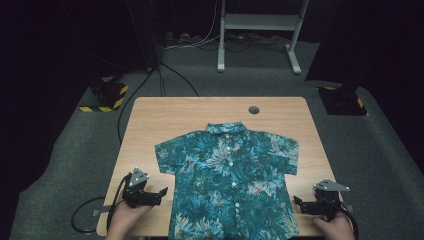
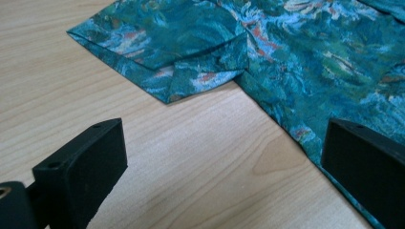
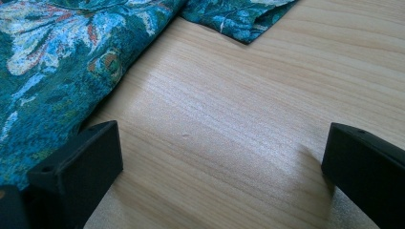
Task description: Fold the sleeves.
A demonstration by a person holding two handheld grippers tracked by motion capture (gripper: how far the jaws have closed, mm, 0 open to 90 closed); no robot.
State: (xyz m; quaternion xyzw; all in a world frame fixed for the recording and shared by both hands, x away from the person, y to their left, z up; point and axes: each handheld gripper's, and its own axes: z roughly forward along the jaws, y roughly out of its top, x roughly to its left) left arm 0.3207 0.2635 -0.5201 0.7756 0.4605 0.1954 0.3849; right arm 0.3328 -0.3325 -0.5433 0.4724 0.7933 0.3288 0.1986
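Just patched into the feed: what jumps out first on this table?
A teal floral shirt lies spread flat, buttoned, collar at the far side, in the middle of the wooden table. The left gripper and right gripper sit at the near edge on either side of its hem, both open and holding nothing. A small round hole marks the table's far side.

Light wooden table (image 1: 150,120), round cable hole (image 1: 254,110) near far edge. Grey carpet floor (image 1: 65,150) around. White metal stand frame (image 1: 260,22) beyond table, cables (image 1: 200,42) trailing at its foot. Yellow-and-black striped base plates at far left (image 1: 102,97) and far right (image 1: 345,100).
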